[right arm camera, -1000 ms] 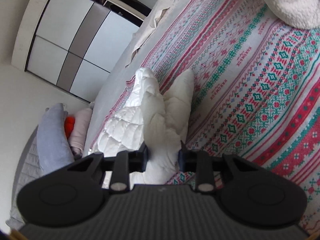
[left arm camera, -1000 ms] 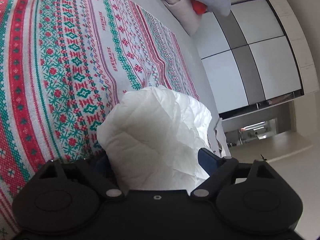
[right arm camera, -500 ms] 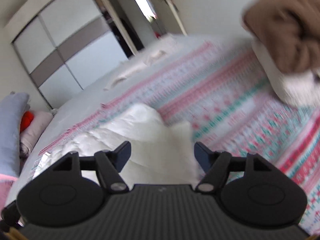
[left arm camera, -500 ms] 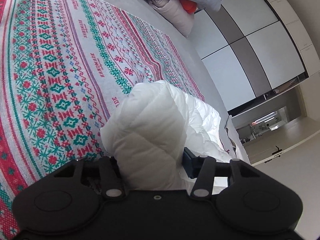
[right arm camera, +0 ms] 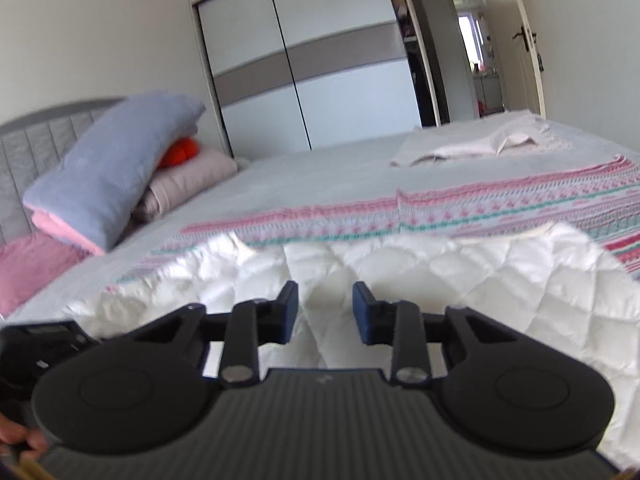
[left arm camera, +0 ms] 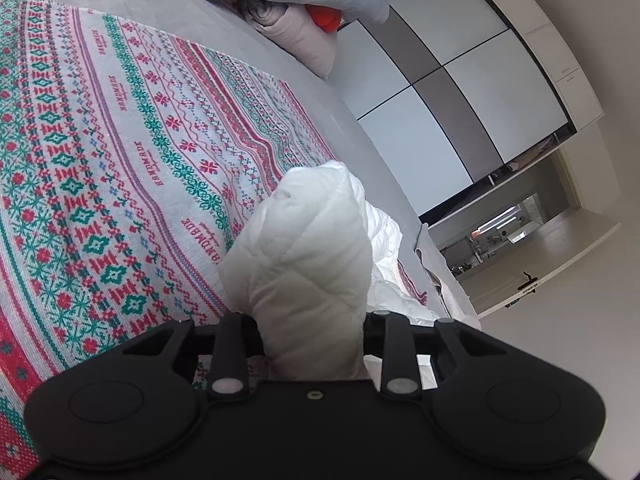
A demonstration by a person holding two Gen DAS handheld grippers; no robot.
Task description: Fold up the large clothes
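A white quilted garment lies on the patterned red, green and white blanket on the bed. My left gripper is shut on a thick fold of the garment, which bulges up between the jaws and hides the fingertips. In the right wrist view the garment spreads flat across the blanket. My right gripper is open and empty, its blue-padded fingers just above the white fabric.
A grey-blue pillow, a beige pillow and an orange thing lie at the headboard. A pale folded cloth lies on the far side of the bed. A white and grey wardrobe and a doorway stand beyond.
My right gripper has let go of the garment, opened and swung to look level across the bed. My left gripper closed tighter on its fold and shifted slightly.
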